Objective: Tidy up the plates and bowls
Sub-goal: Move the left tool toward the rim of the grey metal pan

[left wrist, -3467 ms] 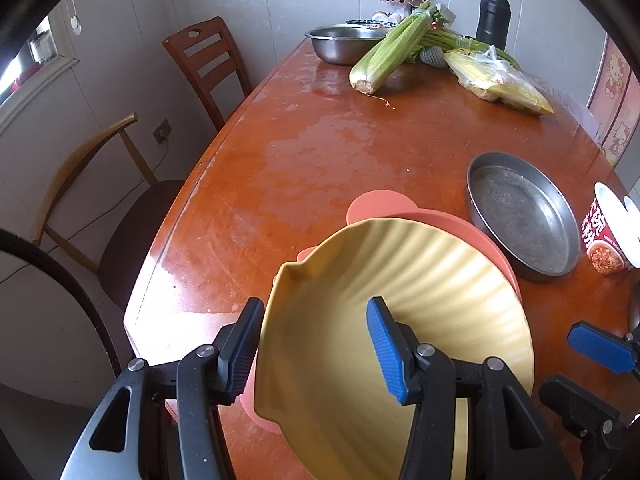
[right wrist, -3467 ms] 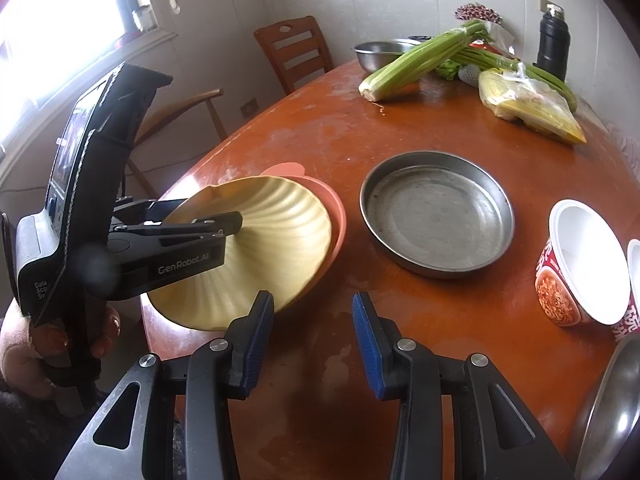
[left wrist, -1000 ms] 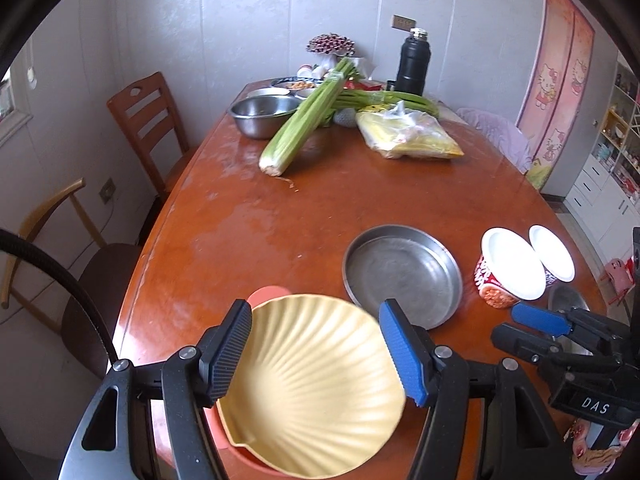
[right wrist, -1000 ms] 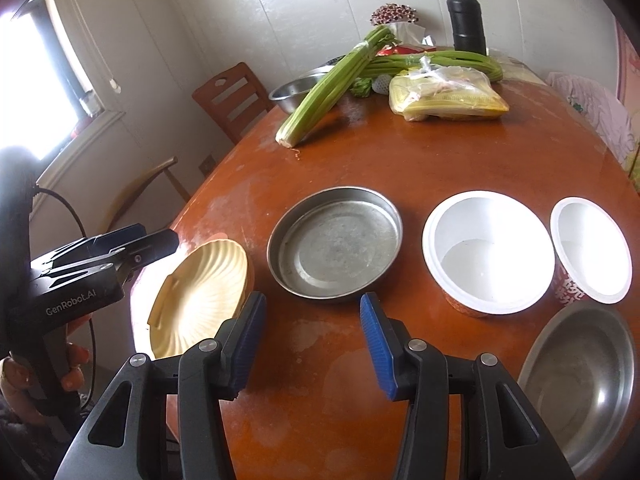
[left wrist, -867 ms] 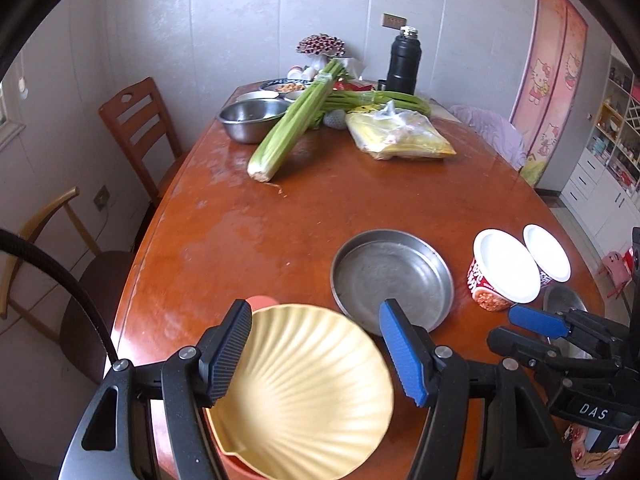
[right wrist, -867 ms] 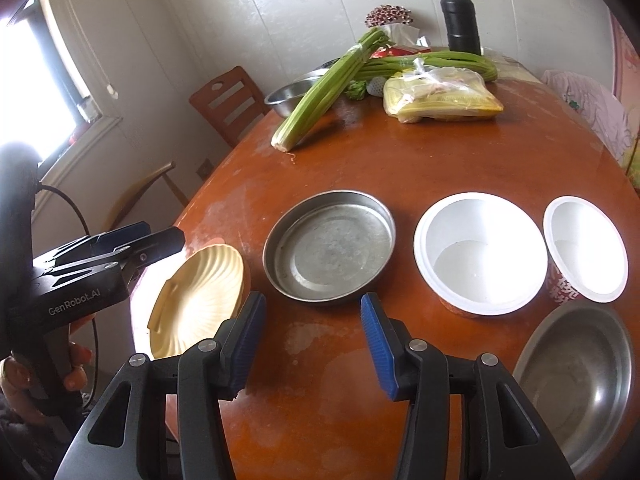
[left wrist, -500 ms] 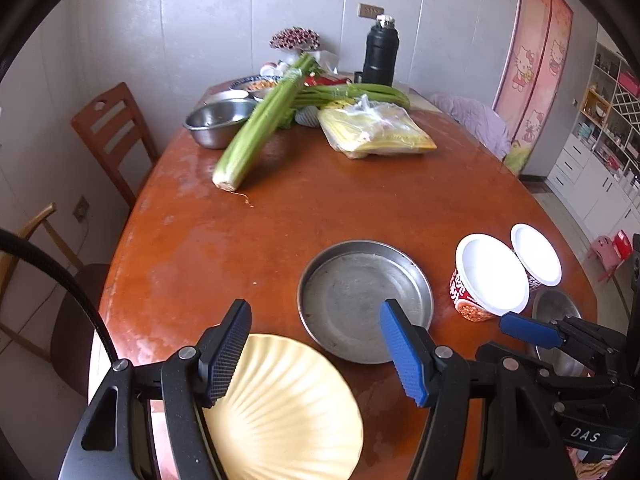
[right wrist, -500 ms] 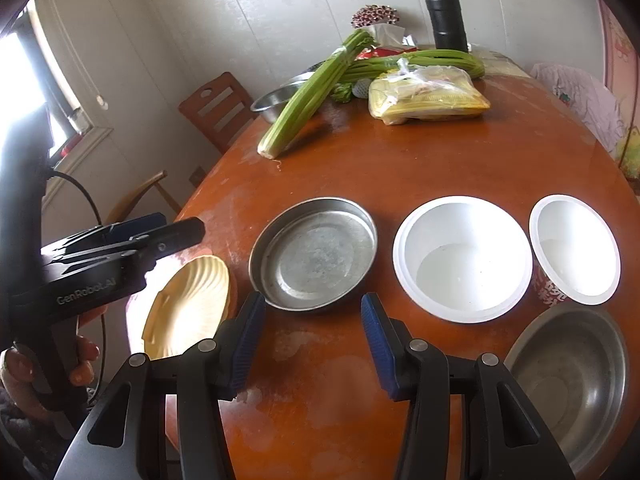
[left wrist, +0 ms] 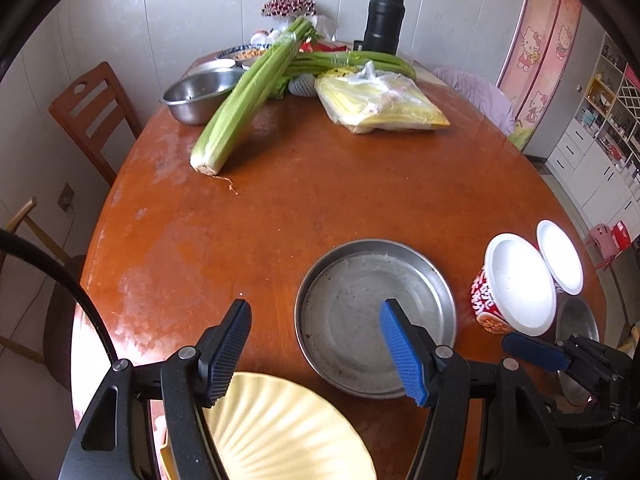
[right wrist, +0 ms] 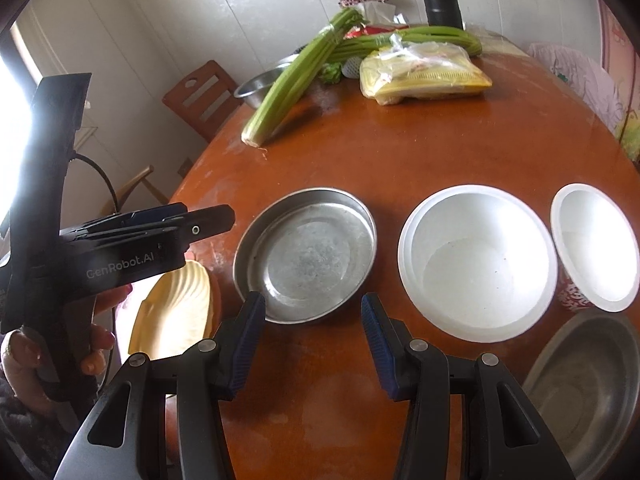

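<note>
We hold both grippers, left [left wrist: 316,350] and right [right wrist: 312,340], with fingers apart and empty, above the table [left wrist: 320,200]. The steel pan [left wrist: 374,316] lies ahead of us, the yellow plate [left wrist: 280,432] to its left, seemingly on something orange.

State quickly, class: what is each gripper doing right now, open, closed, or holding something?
Left gripper: open, holding nothing; yellow plate lies below it.
Right gripper: open, holding nothing.

Both wrist cameras look steeply down, close over the near worktop [left wrist: 304,200]; both views share the round metal pan [left wrist: 376,316] [right wrist: 306,254].
</note>
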Available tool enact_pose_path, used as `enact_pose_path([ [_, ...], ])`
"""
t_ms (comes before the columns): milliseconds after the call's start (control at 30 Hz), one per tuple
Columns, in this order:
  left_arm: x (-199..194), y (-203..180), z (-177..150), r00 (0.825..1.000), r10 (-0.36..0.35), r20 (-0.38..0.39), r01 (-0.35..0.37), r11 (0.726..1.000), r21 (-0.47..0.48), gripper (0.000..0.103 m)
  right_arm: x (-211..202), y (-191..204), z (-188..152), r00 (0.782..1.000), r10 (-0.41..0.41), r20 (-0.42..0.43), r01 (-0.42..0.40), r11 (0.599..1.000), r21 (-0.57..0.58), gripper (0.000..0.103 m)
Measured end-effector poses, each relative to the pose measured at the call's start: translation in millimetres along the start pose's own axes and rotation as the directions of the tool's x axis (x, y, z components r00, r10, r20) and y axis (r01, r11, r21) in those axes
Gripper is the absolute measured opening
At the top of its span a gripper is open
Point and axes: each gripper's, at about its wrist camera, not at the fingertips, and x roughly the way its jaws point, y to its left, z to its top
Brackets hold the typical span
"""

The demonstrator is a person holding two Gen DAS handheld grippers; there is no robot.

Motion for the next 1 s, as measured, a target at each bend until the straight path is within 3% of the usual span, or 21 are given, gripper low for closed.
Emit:
enact_pose_path([
  [500, 44, 5, 3, 0.995, -0.033, -0.098, 0.032, 0.999, -0.007, 0.066, 43, 0, 5, 0.996, -0.029, -0.081, 0.032, 0.999, 0.034, 0.052],
  [1000, 67, 4, 7, 0.991, 0.009, -0.137, -0.007, 1.0, 0.021, 0.066, 55, 9, 7, 0.992, -0.098, -0.084, 0.099, 0.995, 0.006, 0.052],
])
